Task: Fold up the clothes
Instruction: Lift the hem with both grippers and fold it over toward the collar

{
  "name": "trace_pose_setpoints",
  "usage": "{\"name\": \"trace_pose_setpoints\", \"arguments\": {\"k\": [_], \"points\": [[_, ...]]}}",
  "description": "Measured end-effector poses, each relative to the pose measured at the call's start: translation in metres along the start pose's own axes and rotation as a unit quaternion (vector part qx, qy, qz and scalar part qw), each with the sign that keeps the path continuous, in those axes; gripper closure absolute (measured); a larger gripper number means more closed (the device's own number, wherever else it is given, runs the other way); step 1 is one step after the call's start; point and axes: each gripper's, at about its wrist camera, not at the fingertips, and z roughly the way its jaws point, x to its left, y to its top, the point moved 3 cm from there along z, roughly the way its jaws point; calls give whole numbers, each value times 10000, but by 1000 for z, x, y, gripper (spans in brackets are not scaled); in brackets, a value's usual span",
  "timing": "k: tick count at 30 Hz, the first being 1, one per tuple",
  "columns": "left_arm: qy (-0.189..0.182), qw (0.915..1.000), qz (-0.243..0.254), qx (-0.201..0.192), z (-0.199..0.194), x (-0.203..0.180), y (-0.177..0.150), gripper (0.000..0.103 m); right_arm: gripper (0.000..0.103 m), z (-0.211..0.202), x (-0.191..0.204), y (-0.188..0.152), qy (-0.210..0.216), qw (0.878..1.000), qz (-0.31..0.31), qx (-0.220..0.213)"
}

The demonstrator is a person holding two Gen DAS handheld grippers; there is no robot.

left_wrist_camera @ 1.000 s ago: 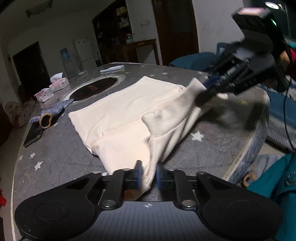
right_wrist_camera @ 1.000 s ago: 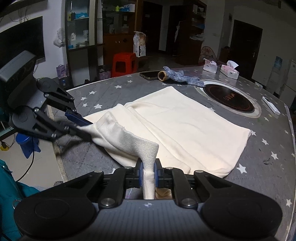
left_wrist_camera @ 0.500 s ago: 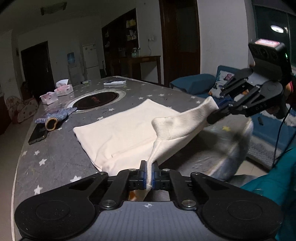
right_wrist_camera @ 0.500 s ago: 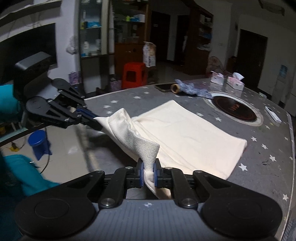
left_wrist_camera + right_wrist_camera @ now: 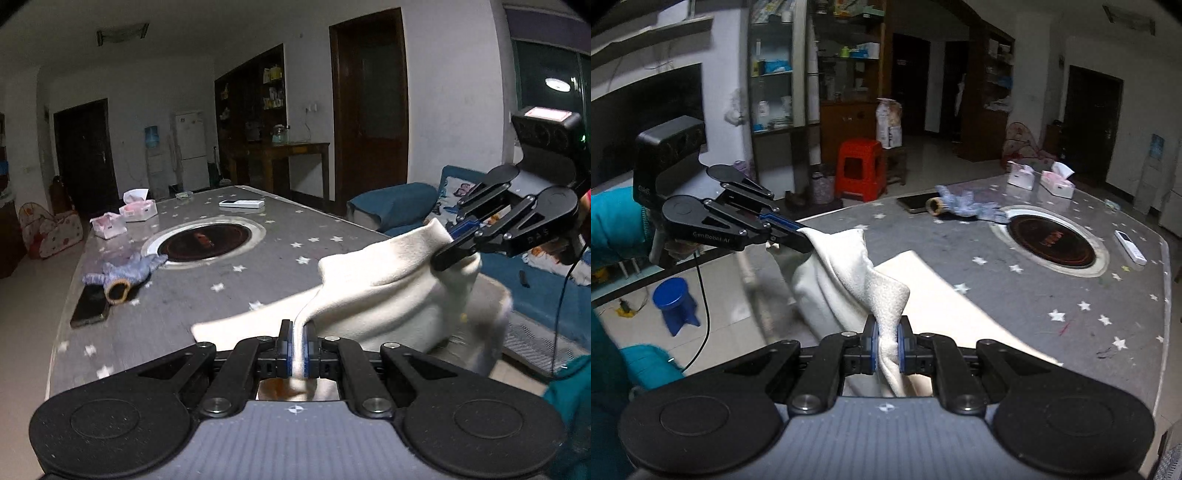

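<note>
Left gripper [image 5: 299, 345] clamped narrow on a fold of the cream garment [image 5: 373, 291], cloth pinched between the blue pads [image 5: 283, 350]. Right gripper [image 5: 887, 345] likewise closed on another bunch of the same garment [image 5: 849, 280]. Cloth lifted and stretched between the two, sagging in the middle and hanging off the near table edge; seen from the left wrist, right gripper [image 5: 448, 243] up and to the right with the hem in its tips. Rest of garment trailing flat on the grey star-print table [image 5: 1052, 295] just ahead of the tongs. Further out, left of the left gripper: dark phone [image 5: 90, 306], blue-grey glove [image 5: 125, 271] touching it. Beyond: round inset burner [image 5: 207, 245], white remote [image 5: 242, 203], two pink tissue boxes [image 5: 138, 210].
</note>
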Motion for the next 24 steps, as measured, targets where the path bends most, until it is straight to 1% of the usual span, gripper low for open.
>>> {"name": "trace_pose_setpoints", "arguments": {"k": [4, 8, 10, 16, 18, 21, 24], "points": [[51, 9999, -14, 93, 32, 17, 13, 98, 94, 21, -28, 7, -146, 9997, 174, 30], [111, 9994, -199, 255, 67, 34, 19, 97, 94, 42, -57, 13, -292, 9990, 348, 60], [182, 9986, -285, 403, 87, 41, 19, 97, 94, 55, -72, 14, -357, 9982, 472, 123], [430, 9952, -418, 773, 147, 55, 13, 97, 94, 104, -109, 1, -573, 9938, 847, 433], [501, 9936, -559, 842, 163, 60, 9, 97, 94, 117, -117, -5, -703, 9916, 964, 496], [575, 9910, -795, 915, 181, 65, 5, 97, 94, 133, -125, -12, -947, 9881, 1107, 489], [683, 9896, -839, 946, 194, 68, 4, 94, 92, 145, -134, -18, -1084, 9825, 1436, 476]]}}
